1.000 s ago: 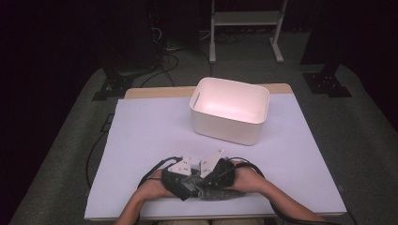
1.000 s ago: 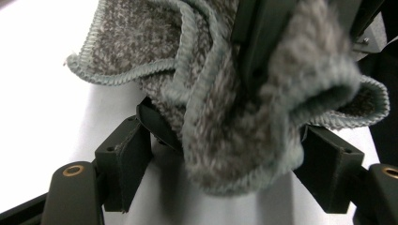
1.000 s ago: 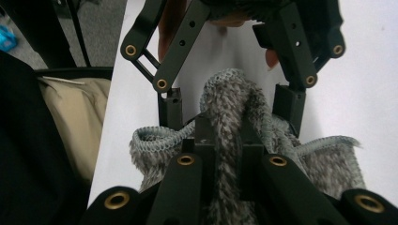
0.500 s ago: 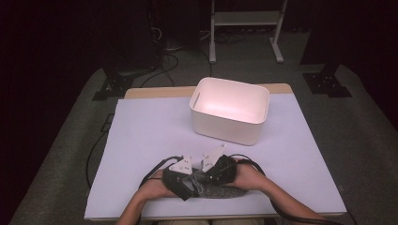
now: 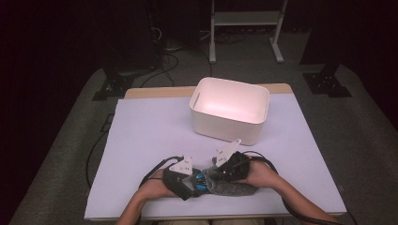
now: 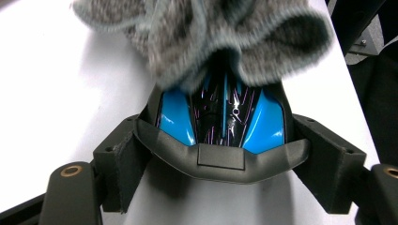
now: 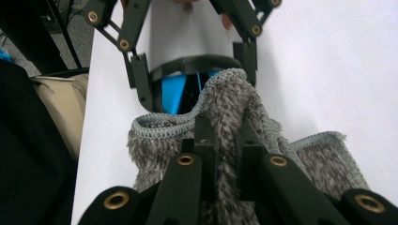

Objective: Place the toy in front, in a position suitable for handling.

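Grey fuzzy cloth [image 7: 234,140] pinched by right gripper [image 7: 225,136] for wiping | left gripper [image 6: 220,145] clamps blue-black object [image 6: 223,115] steady on surface [image 5: 155,131]

The left claw [image 6: 220,154] held a glossy blue-and-black object [image 6: 223,117] by its dark curved rim, one jaw pressed against each side of it. A fuzzy grey cloth [image 6: 211,37] was draped over the object's far end, covering its top and spreading toward the upper left. Beneath lay the white tabletop [image 6: 70,93], whose edge ran along the right, with dark floor beyond.
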The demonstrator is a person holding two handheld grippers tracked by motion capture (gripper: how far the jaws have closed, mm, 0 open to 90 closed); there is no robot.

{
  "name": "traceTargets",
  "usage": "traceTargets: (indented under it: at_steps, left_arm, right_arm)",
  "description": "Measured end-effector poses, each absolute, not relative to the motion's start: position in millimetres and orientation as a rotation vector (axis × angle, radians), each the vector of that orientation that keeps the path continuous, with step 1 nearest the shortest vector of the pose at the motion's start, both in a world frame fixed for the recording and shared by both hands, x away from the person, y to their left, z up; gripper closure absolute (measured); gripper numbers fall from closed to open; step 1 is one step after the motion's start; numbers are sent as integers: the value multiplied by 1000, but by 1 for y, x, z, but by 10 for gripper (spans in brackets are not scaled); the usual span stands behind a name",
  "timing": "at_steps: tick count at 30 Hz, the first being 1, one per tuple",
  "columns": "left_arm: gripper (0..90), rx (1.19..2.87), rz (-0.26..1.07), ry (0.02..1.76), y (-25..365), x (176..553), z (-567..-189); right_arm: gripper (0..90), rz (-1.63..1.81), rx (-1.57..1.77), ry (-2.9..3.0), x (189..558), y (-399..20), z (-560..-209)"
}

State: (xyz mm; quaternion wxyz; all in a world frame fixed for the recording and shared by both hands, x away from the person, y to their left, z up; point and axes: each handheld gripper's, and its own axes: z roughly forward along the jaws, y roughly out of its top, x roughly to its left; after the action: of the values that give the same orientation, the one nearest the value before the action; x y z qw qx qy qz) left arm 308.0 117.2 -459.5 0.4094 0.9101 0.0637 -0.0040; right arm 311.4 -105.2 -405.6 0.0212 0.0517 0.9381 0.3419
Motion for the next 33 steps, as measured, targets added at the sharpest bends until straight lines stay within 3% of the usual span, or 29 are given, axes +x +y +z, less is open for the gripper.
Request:
traceTargets:
  at_steps: [9,18,25,33]
  left_arm:
    - [238,2288,-14,167,120,308,-460]
    - [238,2294,-13,161,120,308,-459]
    - [238,2284,-16,168,121,308,-460]
    - [239,2284,-20,168,121,308,-460]
  right_arm:
    - [821,1045,84,2921,317,-72,-408]
    - [821,1050,143,2932,318,-90,-407]
    - [818,1105,61,2966,312,-65,-409]
    - [819,1077,45,2954,309,-71,-405]
